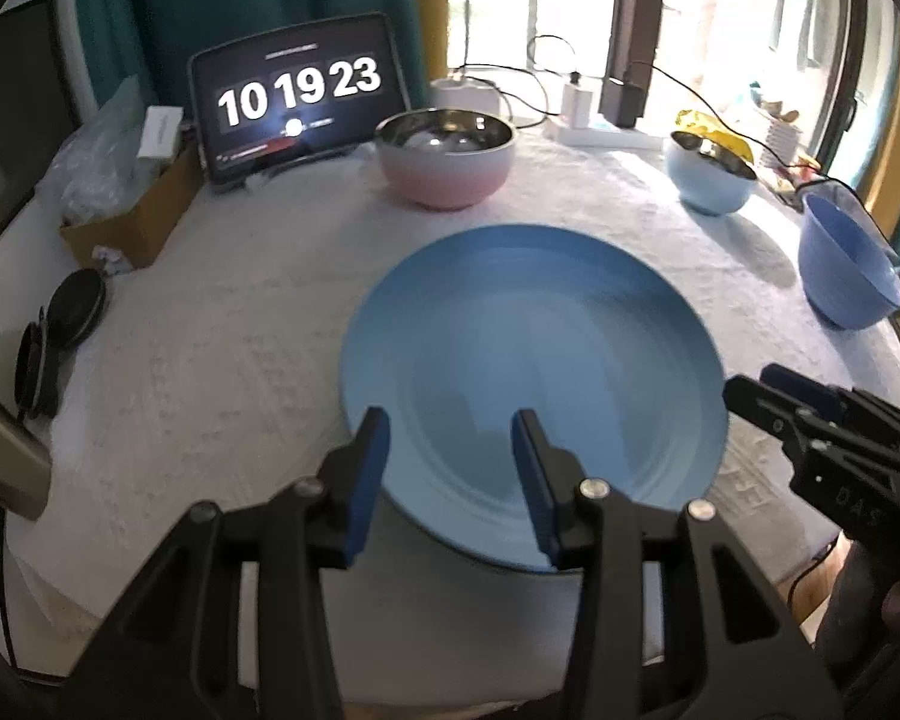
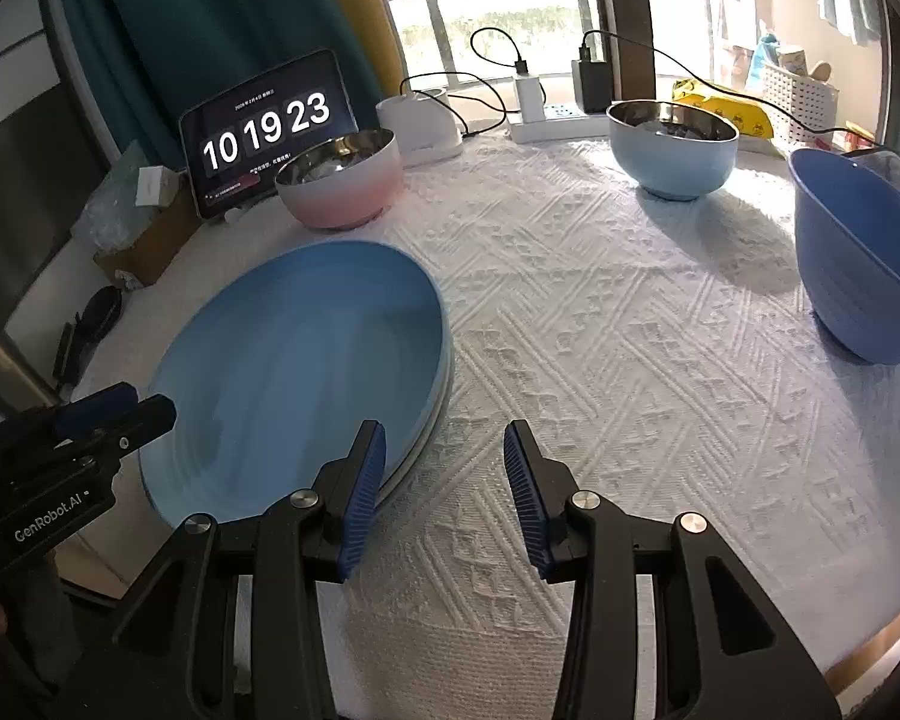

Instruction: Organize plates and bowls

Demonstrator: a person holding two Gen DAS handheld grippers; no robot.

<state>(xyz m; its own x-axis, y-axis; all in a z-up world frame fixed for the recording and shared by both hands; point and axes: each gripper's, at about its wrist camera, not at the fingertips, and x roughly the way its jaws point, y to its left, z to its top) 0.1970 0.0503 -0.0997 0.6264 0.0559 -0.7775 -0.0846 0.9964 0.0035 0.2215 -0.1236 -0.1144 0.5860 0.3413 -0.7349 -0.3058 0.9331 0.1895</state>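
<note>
A blue plate [image 1: 534, 360] lies flat on the white tablecloth; in the right wrist view [image 2: 294, 372] a second rim shows under it, so it tops a stack. My left gripper [image 1: 450, 426] is open and empty, just above the plate's near edge. My right gripper [image 2: 444, 438] is open and empty over the cloth, beside the plate's right edge. A pink bowl [image 1: 444, 159] with a steel inside stands at the back, a light blue bowl [image 2: 672, 144] at the back right, and a darker blue bowl [image 2: 858, 276] at the far right.
A tablet [image 1: 294, 102] showing a clock stands at the back left beside a cardboard box [image 1: 138, 216]. A power strip with chargers and cables [image 2: 546, 114] and a white container [image 2: 420, 120] line the back edge. Black items [image 1: 66, 312] lie at the left edge.
</note>
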